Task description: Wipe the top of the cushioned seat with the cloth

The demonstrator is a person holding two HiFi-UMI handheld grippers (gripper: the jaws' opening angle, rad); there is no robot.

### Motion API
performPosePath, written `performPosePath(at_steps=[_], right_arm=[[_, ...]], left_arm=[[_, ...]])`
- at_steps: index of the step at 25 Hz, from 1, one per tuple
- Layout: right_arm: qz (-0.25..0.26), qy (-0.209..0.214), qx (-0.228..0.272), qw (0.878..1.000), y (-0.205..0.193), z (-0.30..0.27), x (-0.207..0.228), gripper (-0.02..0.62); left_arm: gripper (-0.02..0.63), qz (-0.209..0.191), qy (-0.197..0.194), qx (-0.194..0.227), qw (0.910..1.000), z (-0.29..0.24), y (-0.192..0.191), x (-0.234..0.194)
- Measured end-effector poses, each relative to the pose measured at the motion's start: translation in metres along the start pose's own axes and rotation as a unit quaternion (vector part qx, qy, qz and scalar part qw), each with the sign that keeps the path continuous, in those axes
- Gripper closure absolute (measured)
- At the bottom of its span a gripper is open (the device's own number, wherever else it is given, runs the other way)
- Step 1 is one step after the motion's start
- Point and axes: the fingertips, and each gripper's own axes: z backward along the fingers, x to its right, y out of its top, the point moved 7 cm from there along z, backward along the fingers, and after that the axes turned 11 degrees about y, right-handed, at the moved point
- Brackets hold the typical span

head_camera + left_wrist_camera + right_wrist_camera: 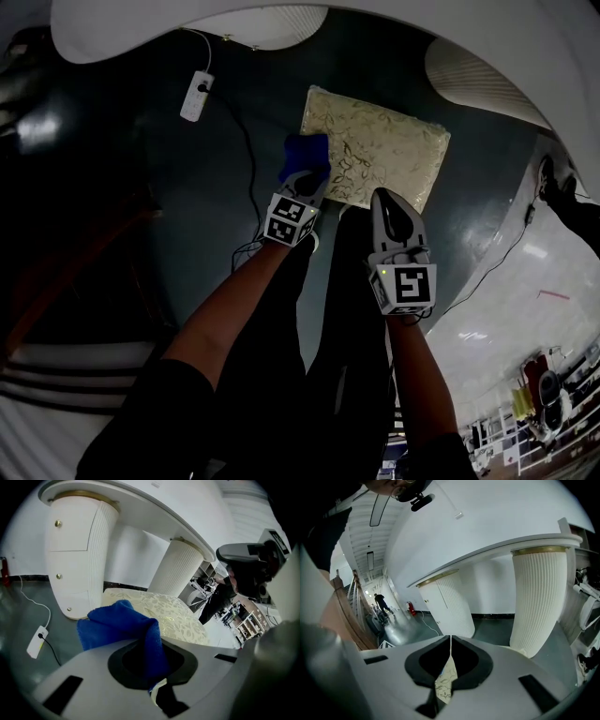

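Far left, on the dark floor: white power strip [196, 96] with its cable trailing toward the person. Not part of the job.

Left gripper [302, 183]: jaws clamped on the blue cloth [306, 153], which bunches out past the tips. In the left gripper view the cloth [119, 623] fills the gap between the jaws of the left gripper [149, 667] and a fold hangs forward. It sits at the left near corner of the cushioned seat [375, 145]. Whether it presses the fabric, can't tell.

Seat: pale patterned rectangle on the floor under the white desk [187, 23]. Its long axis runs across the head view, dipping slightly to the right. From the left jaws, the seat top [176, 616] lies ahead and to the right, nearly all of it unwiped ground on that side.

Right gripper [386, 199]: jaws closed on each other, holding nothing. In its own view the right gripper [450, 644] shows a tight seam with a sliver of patterned fabric below. The tip is at the seat's near edge, right of middle.

Judgement: left arm carries the cloth and is the working one. The stroke should go rightward along the long axis. The right gripper is near that path and may need to clear.
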Motion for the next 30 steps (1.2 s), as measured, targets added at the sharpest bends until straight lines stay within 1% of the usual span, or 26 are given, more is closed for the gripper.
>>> performPosePath(at_steps=[2, 4, 8, 11, 16, 20, 25, 30], right_arm=[[-0.004, -0.005, 0.002, 1.000, -0.001, 0.005, 0.006, 0.558], [-0.010, -0.013, 0.006, 1.000, -0.001, 0.009, 0.012, 0.557], [-0.012, -0.020, 0.009, 1.000, -0.004, 0.014, 0.024, 0.557], [-0.010, -0.024, 0.009, 1.000, 0.000, 0.017, 0.027, 0.557], [-0.021, -0.025, 0.020, 0.999, -0.001, 0.015, 0.026, 0.557], [-0.022, -0.033, 0.024, 0.999, -0.002, 0.024, 0.035, 0.557], [-0.024, -0.043, 0.023, 0.999, -0.003, 0.034, 0.043, 0.557], [-0.026, -0.049, 0.029, 0.998, -0.002, 0.041, 0.050, 0.557]], left_arm=[[0.571, 0.011, 0.000, -0.001, 0.9999, -0.001, -0.001, 0.001], [0.571, 0.013, -0.004, 0.000, 0.9999, 0.000, -0.001, 0.001], [0.571, -0.022, -0.005, -0.004, 0.9997, -0.003, 0.000, 0.006], [0.571, -0.033, -0.012, -0.005, 0.9994, -0.005, 0.002, 0.016], [0.571, -0.052, -0.020, -0.014, 0.9983, -0.007, 0.003, 0.020], [0.571, -0.056, -0.020, -0.015, 0.9981, -0.013, 0.003, 0.031], [0.571, -0.069, -0.038, -0.028, 0.9965, -0.020, 0.003, 0.051], [0.571, -0.065, -0.037, -0.026, 0.9968, -0.024, 0.005, 0.061]])
